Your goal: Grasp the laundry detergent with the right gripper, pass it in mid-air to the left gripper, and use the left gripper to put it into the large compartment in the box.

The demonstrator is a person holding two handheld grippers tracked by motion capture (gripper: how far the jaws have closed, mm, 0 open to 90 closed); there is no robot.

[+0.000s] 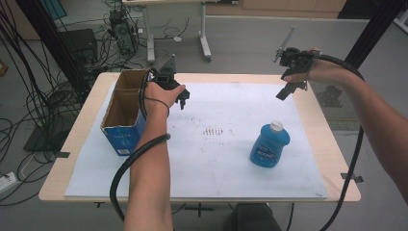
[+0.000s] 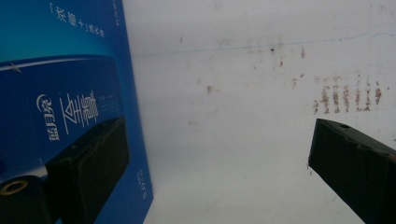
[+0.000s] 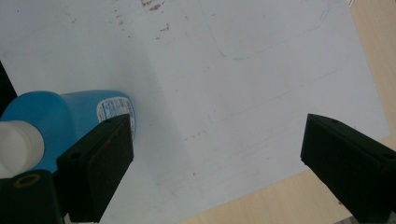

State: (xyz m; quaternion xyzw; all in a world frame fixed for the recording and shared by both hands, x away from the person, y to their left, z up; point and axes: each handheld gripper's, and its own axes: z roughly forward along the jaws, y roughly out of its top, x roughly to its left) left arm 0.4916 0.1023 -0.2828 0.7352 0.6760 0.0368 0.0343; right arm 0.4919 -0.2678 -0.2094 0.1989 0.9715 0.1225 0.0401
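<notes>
A blue bottle [image 1: 269,145] with a white cap stands upright on the white sheet [image 1: 216,159], right of the middle; it also appears at the left edge of the right gripper view as the blue bottle [image 3: 70,112]. An open cardboard box [image 1: 126,109] with blue printed sides stands at the left. My left gripper [image 1: 183,98] hangs open just right of the box, its jaws wide apart with the box side [image 2: 70,93] next to the left jaw. My right gripper [image 1: 286,91] is raised over the sheet's far right corner, open and empty, well behind the bottle.
Brown rust-like marks [image 1: 214,131] stain the middle of the sheet. The wooden table edge [image 1: 344,159] shows beyond the sheet on the right. Cables, a desk frame [image 1: 204,43] and equipment lie on the floor behind the table.
</notes>
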